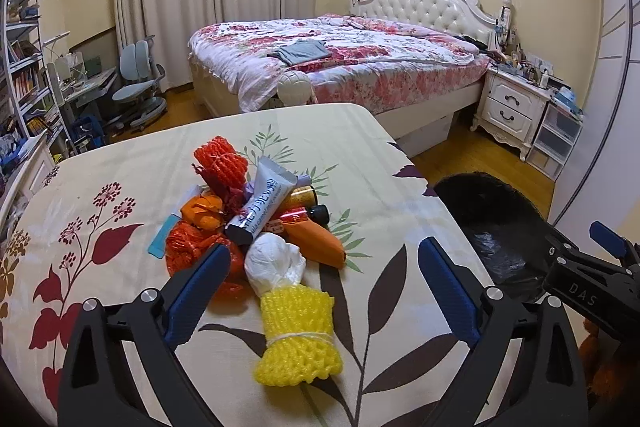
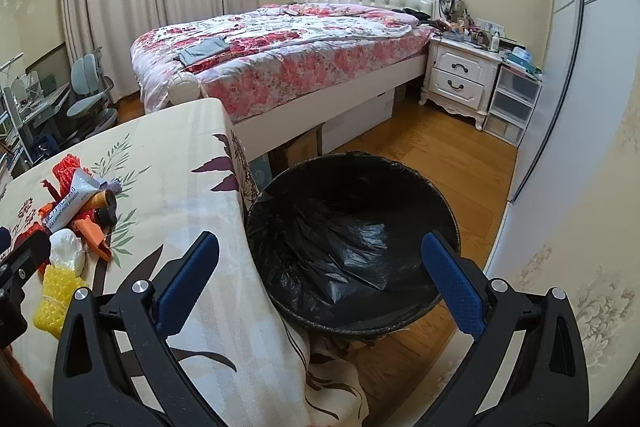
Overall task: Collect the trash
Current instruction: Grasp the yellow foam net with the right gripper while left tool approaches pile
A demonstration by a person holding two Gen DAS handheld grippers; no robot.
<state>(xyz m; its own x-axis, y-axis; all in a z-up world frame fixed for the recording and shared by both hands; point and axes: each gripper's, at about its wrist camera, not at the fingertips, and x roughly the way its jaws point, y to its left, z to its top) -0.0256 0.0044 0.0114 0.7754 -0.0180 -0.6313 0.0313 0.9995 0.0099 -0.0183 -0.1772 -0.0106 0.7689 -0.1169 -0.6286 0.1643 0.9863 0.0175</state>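
Observation:
A pile of trash lies on the floral tablecloth (image 1: 132, 163): a yellow foam net (image 1: 298, 337), a white crumpled wad (image 1: 274, 263), a grey tube (image 1: 262, 205), an orange wrapper (image 1: 316, 241), red foam nets (image 1: 220, 159), a small dark bottle (image 1: 318, 213). My left gripper (image 1: 324, 263) is open and empty, its fingers either side of the yellow net and white wad. My right gripper (image 2: 320, 259) is open and empty above the black-lined trash bin (image 2: 352, 243), which stands on the floor beside the table. The pile shows at the left of the right wrist view (image 2: 76, 223).
A bed (image 1: 340, 63) stands behind the table, a white nightstand (image 1: 512, 107) and plastic drawers (image 1: 554, 143) to its right. A desk chair (image 1: 138, 83) and bookshelves (image 1: 24, 67) are at the left. A wardrobe (image 2: 580, 107) flanks the bin.

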